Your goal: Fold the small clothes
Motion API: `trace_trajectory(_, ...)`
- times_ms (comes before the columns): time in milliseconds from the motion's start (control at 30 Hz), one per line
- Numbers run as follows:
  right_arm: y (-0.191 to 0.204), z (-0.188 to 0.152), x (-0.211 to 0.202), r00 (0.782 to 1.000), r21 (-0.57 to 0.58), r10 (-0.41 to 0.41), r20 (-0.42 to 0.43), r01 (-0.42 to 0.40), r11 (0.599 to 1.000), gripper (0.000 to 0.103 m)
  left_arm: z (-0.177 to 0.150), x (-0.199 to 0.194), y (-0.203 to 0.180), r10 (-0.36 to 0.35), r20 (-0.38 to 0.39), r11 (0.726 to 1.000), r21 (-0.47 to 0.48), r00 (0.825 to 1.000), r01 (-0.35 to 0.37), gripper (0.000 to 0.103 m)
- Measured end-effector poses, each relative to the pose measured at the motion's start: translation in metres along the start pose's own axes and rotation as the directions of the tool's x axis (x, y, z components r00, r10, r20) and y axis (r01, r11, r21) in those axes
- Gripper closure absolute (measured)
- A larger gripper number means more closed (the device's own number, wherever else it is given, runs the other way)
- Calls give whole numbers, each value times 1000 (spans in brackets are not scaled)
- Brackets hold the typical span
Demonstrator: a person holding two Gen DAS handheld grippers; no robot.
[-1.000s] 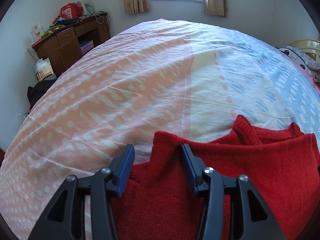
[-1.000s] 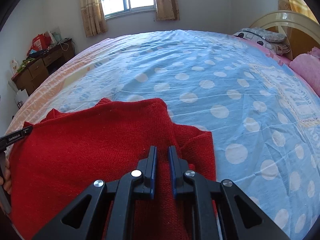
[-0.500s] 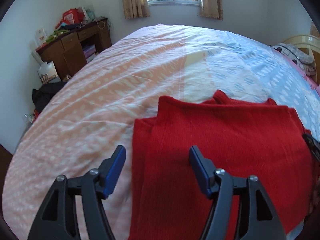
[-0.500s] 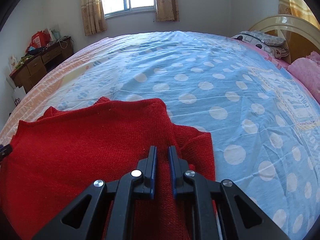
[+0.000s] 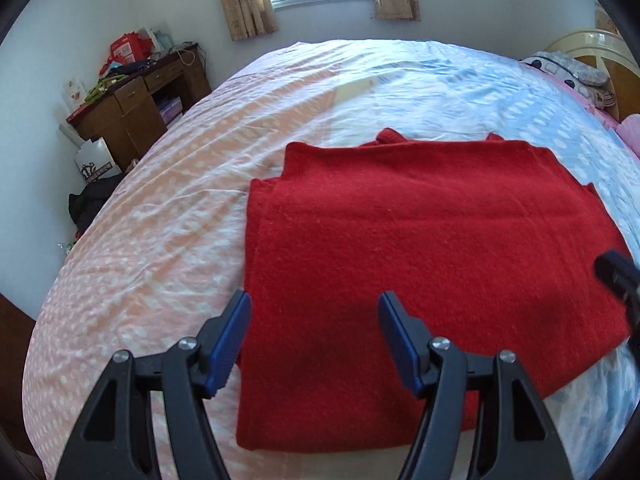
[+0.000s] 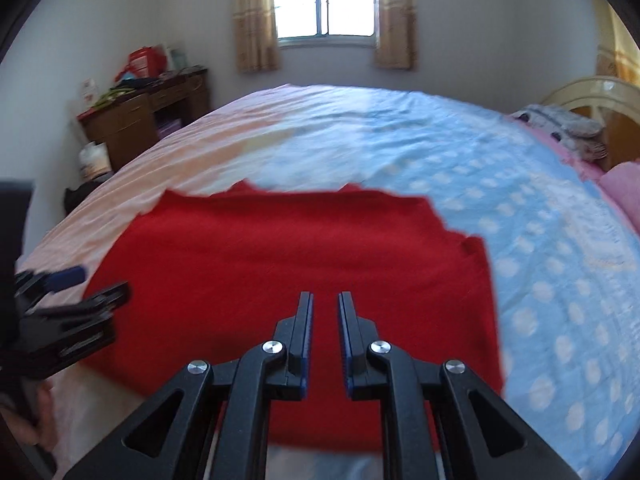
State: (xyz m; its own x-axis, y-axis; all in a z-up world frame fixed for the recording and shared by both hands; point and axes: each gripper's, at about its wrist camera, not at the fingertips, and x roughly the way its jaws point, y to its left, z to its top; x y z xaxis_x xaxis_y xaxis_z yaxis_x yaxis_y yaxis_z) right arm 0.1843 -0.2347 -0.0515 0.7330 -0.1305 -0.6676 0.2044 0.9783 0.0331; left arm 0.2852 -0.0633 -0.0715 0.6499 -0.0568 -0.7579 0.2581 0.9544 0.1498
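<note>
On bed [image 5: 192, 208], folded red sweater [image 5: 420, 248], no readable writing

A red knitted sweater [image 5: 420, 248] lies folded flat into a rough rectangle on the bed, sleeve edges peeking out at both sides

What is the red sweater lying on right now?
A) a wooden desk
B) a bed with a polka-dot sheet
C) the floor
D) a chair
B: the red sweater lies flat and folded on the bed's pink-and-blue polka-dot sheet, with neither gripper holding it.
</note>
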Motion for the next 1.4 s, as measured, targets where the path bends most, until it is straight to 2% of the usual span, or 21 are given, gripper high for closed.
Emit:
trace_trajectory(200, 4, -36, 19, 997, 30, 11, -82, -8, 1000, 91, -8, -8, -6, -3, 8, 1000, 13, 1000, 2, 34)
trace_trajectory(433, 11, -46, 18, 999, -7, -18, -39, 18, 1000, 90, -12, -7, -10, -8, 4, 1000, 10, 1000, 7, 34)
trace_trajectory(533, 9, -47, 16, 999, 0, -11, -30, 11, 1000, 90, -14, -6, -9, -10, 0, 1000, -1, 1000, 10, 29)
trace_trajectory(667, 4, -49, 15, 1000, 26, 19, -18, -18, 999, 90, -22, -10, 4, -32, 10, 997, -64, 999, 33, 28)
trace_trajectory(767, 1, -50, 15, 999, 41, 37, -12, -36, 999, 90, -36, -13, 27, -81, 26, 978, -189, 996, 84, 28)
trace_trajectory(833, 0, -50, 15, 999, 47, 46, -9, -45, 998, 90, -48, -11, 43, -115, 34, 948, -294, 993, 120, 27)
trace_trajectory(933, -3, -50, 15, 998, 58, 60, -6, -59, 997, 89, -63, -5, 54, -143, 48, 906, -395, 989, 150, 27)
trace_trajectory(1000, -4, -51, 15, 998, 61, 65, -3, -64, 996, 89, -69, -2, 52, -149, 79, 893, -418, 986, 168, 25)
trace_trajectory(1067, -4, -51, 14, 998, 61, 66, -1, -66, 996, 89, -68, -1, 45, -149, 91, 902, -396, 985, 173, 16)
trace_trajectory(1133, -4, -51, 14, 998, 62, 67, -1, -67, 996, 89, -62, -1, 39, -180, 94, 901, -384, 979, 202, 16)
trace_trajectory(1200, -5, -51, 14, 997, 67, 73, 0, -73, 995, 89, -56, -1, 39, -266, 125, 864, -410, 956, 294, 18)
trace_trajectory(1267, -6, -51, 14, 997, 73, 81, 2, -81, 994, 89, -52, 2, 43, -285, 131, 845, -433, 949, 313, 21)
trace_trajectory(1400, -9, -51, 14, 996, 79, 90, 5, -90, 993, 89, -52, 9, 53, -266, 132, 838, -457, 955, 297, 53)
